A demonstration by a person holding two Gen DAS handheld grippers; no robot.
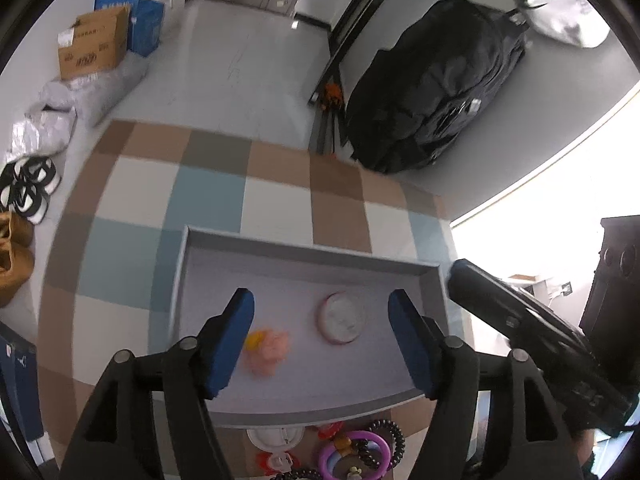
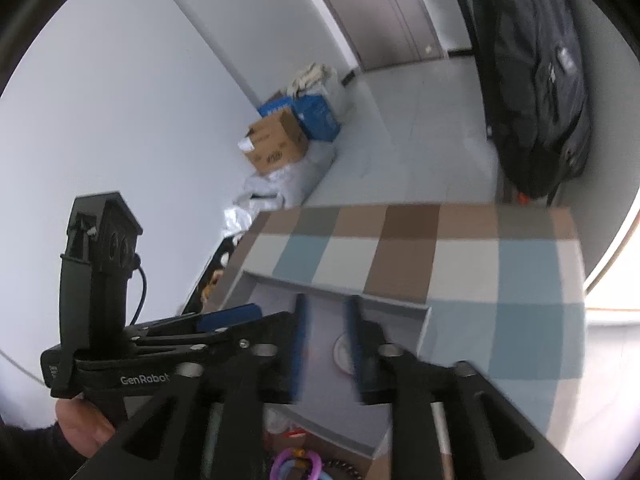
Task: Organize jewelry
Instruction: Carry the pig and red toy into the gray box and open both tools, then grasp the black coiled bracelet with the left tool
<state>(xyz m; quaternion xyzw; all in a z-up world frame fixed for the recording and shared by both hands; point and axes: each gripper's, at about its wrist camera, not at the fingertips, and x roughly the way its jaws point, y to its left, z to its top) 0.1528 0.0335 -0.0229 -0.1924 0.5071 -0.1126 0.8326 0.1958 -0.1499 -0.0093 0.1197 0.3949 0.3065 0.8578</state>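
Below the tray's near wall lay the unsorted jewelry pile (image 1: 352, 454), purple rings and black coil bands, nearer the wrist than the left gripper (image 1: 322, 344), whose fingers stood wide apart over the grey tray (image 1: 304, 254). Beside it, the right gripper (image 2: 326, 354) hovered, fingers narrowly parted, holding nothing.

Matt plastics and cloth over a soft-looking check surface

The grey tray (image 1: 430, 280) looks matt with a smooth floor; the pink scrunchie (image 1: 270, 350) in it looks fluffy cloth, the round case (image 1: 342, 318) beside it smooth plastic. By the tray's near edge, purple rings (image 1: 356, 454) shine glossy. The left gripper (image 1: 322, 340) has matt blue pads (image 1: 406, 336) on black plastic fingers, its pivots dull metal
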